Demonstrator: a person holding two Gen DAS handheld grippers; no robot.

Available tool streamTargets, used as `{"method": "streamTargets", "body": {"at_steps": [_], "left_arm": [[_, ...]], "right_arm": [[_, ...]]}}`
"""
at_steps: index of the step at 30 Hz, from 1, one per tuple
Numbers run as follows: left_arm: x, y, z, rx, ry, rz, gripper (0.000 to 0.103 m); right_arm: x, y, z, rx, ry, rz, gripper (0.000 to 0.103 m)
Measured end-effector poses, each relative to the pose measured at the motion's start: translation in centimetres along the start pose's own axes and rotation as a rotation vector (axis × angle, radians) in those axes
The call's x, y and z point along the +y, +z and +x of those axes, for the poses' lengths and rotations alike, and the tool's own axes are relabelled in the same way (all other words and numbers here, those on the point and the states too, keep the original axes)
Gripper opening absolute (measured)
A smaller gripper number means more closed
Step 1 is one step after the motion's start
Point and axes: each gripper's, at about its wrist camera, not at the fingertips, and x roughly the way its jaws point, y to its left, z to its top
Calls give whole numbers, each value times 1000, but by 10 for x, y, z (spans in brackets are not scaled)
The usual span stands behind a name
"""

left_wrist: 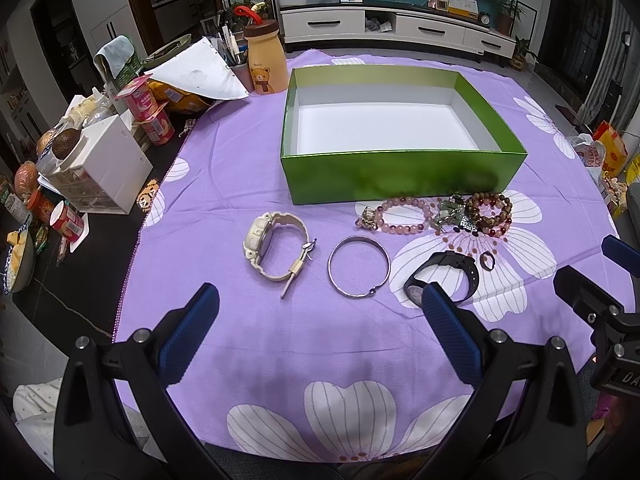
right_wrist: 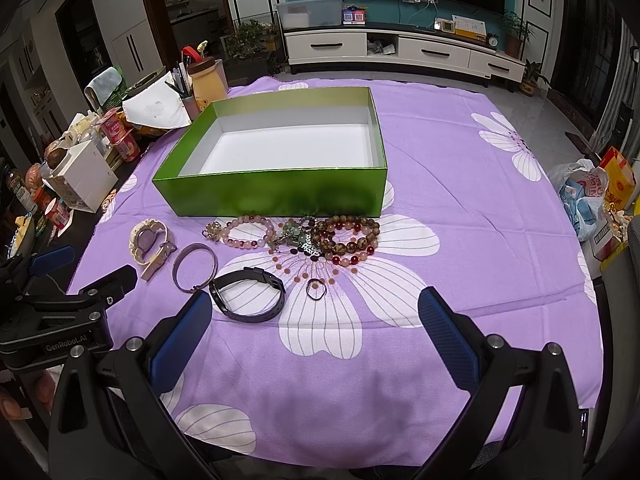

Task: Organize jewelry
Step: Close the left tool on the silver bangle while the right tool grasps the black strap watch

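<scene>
An open green box (left_wrist: 400, 180) (right_wrist: 272, 196) with an empty white inside stands on the purple flowered cloth. In front of it lie a cream watch (left_wrist: 274, 250) (right_wrist: 150, 244), a silver bangle (left_wrist: 359, 267) (right_wrist: 195, 268), a black watch band (left_wrist: 444, 276) (right_wrist: 248, 294), a small dark ring (left_wrist: 487, 260) (right_wrist: 316, 290), and a heap of bead bracelets (left_wrist: 444, 216) (right_wrist: 304, 236). My left gripper (left_wrist: 320, 300) is open and empty, just short of the bangle. My right gripper (right_wrist: 316, 308) is open and empty, near the black band and ring.
Clutter lines the table's left edge: a white drawer box (left_wrist: 104, 172), yogurt cups (left_wrist: 148, 112), a bear bottle (left_wrist: 264, 60), papers and food. Bags (right_wrist: 584, 196) sit off the right edge. A TV cabinet (right_wrist: 400, 50) stands behind.
</scene>
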Motion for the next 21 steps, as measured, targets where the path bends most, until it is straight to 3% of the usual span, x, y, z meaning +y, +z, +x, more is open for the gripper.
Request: {"method": "streamTargets", "body": {"at_steps": [5,8,12,21], "left_arm": [[6,-1,4,6,-41,-26,101],[18,-4,9,13,-84,-76,101],[37,-10,16,10,-120,-132,101],[66,-37,40,19,-181,-232,101]], "right_arm": [[-2,0,-1,-8,7,11,102],[-19,1,-5,-40,60,57,102],[-41,0,-5,-66,63,99,102],[-51,-25,33,43,126,115,102]]}}
